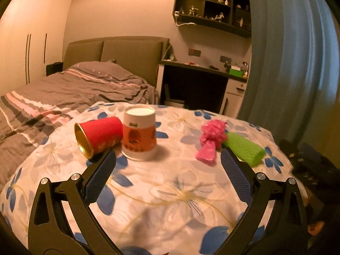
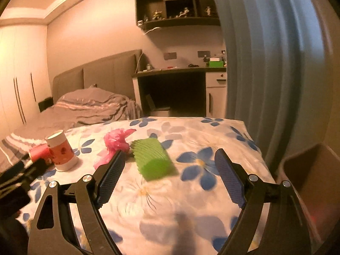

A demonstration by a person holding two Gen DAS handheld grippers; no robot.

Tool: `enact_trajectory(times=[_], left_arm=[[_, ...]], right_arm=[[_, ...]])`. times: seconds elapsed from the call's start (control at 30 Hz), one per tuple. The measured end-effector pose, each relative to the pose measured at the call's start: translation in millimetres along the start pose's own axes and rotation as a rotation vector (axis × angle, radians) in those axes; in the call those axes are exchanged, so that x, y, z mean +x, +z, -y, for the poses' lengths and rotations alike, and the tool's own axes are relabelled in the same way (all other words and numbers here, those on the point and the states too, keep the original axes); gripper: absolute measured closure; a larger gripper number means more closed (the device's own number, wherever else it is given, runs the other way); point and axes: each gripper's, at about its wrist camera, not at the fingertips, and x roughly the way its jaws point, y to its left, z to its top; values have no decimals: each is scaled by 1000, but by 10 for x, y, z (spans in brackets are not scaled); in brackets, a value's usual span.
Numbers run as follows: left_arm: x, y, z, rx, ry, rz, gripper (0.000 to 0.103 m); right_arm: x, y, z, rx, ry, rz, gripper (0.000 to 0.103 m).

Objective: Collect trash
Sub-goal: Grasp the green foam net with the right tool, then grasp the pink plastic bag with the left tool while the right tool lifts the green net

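Note:
Trash lies on a table under a flowered cloth (image 1: 170,191) (image 2: 212,140). A red cup (image 1: 98,136) (image 2: 39,150) is tipped on its side, touching an upside-down white and orange cup (image 1: 139,132) (image 2: 61,150). To the right sit a crumpled pink bag (image 1: 210,138) (image 2: 115,142) and a ribbed green wrapper (image 1: 244,148) (image 2: 153,158). My left gripper (image 1: 167,156) is open above the cloth, between the cups and the pink bag. My right gripper (image 2: 170,155) is open too, with the green wrapper just ahead between its fingertips, untouched. The left gripper's dark body (image 2: 19,176) shows at the left edge.
A bed with a striped grey cover (image 1: 63,93) (image 2: 85,108) lies beyond the table. A desk (image 1: 201,80) (image 2: 176,89) and wall shelves (image 1: 212,6) stand behind. A blue curtain (image 1: 286,63) (image 2: 265,63) hangs at the right. A brown box (image 2: 312,180) sits right of the table.

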Motion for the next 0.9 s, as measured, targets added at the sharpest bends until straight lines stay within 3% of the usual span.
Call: enact_trajectory(times=[0.47, 0.77, 0.9], left_arm=[[188, 99, -27, 12, -35, 3, 6], [234, 101, 3, 15, -46, -9, 6], [247, 100, 35, 25, -51, -14, 6]], right_arm=[[762, 58, -206, -75, -17, -207, 29], [878, 21, -221, -73, 14, -257, 54], [875, 19, -211, -71, 26, -263, 71]])
